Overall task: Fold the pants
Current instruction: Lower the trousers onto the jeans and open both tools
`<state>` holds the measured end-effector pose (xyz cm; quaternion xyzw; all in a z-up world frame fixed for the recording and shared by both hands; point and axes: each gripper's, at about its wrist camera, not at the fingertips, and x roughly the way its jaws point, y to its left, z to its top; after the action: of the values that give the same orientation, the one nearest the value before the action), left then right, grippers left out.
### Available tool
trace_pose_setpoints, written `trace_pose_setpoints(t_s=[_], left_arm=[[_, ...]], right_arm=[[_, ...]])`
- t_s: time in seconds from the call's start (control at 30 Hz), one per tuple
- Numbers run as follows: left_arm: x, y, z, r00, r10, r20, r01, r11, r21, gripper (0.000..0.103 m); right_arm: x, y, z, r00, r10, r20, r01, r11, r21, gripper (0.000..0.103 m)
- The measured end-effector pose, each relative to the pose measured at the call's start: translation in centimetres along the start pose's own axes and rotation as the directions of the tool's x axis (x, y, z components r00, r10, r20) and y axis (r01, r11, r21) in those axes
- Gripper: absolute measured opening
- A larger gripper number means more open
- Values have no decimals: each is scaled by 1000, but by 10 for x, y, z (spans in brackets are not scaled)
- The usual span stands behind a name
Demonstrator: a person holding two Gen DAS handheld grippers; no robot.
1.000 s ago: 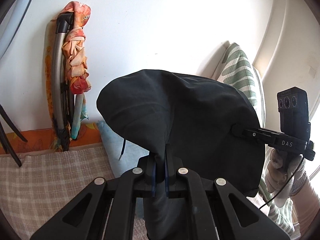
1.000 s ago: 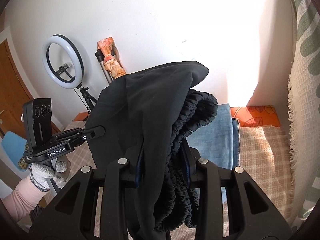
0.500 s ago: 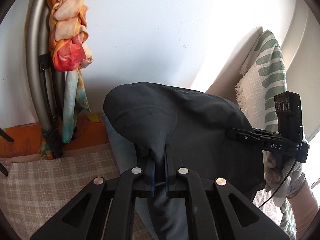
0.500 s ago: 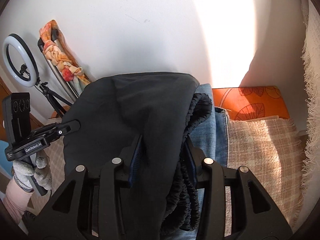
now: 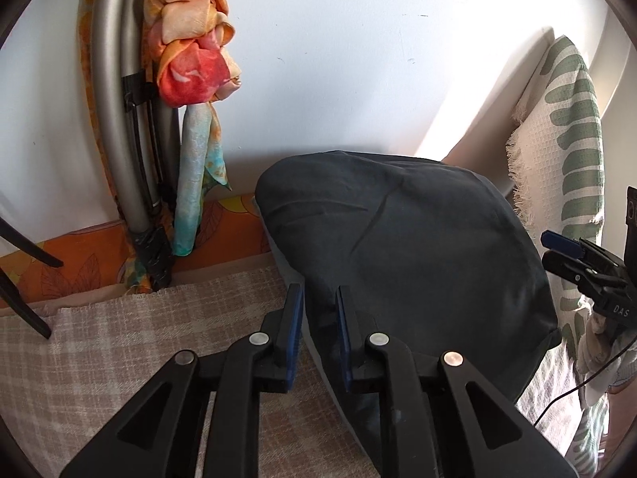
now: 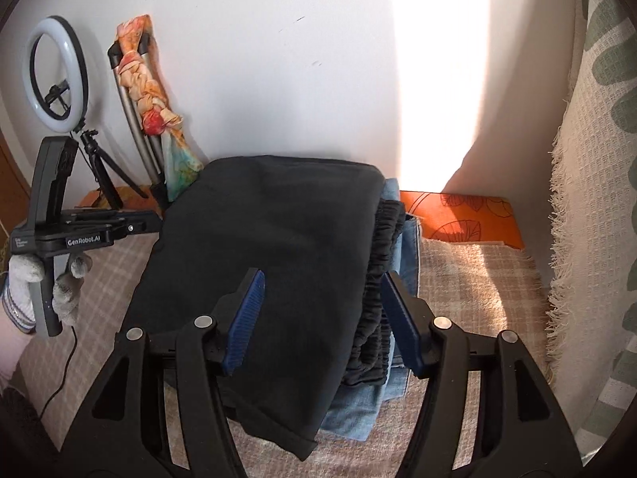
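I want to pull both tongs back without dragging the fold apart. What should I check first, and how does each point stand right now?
1. Left tongs open: ok, though the black pants edge lies between the pads.
2. Right tongs open: ok, pads spread wide over the pants.
3. Pants lying down, not hanging: ok.
4. Pants set on the blue jeans: ok, jeans show along the right edge.
5. Elastic waistband free of the right pad: cannot tell, they look very close.
6. Fold edges even: not ok, the near corner overhangs the jeans.
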<state>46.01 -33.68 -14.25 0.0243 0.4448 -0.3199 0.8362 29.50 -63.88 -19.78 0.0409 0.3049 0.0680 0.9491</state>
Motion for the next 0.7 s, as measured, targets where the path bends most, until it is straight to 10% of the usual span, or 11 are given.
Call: trace_pose_setpoints(t_s=[0.43, 0.7], left_arm=[[-59, 1, -49, 998, -55, -1, 55, 998, 21, 14], [-106, -38, -79, 998, -24, 56, 20, 997, 78, 14]], right_arm=[[0, 6, -57, 975, -180, -127, 168, 980, -104, 64], [-39, 17, -75, 986, -156, -64, 156, 988, -7, 64]])
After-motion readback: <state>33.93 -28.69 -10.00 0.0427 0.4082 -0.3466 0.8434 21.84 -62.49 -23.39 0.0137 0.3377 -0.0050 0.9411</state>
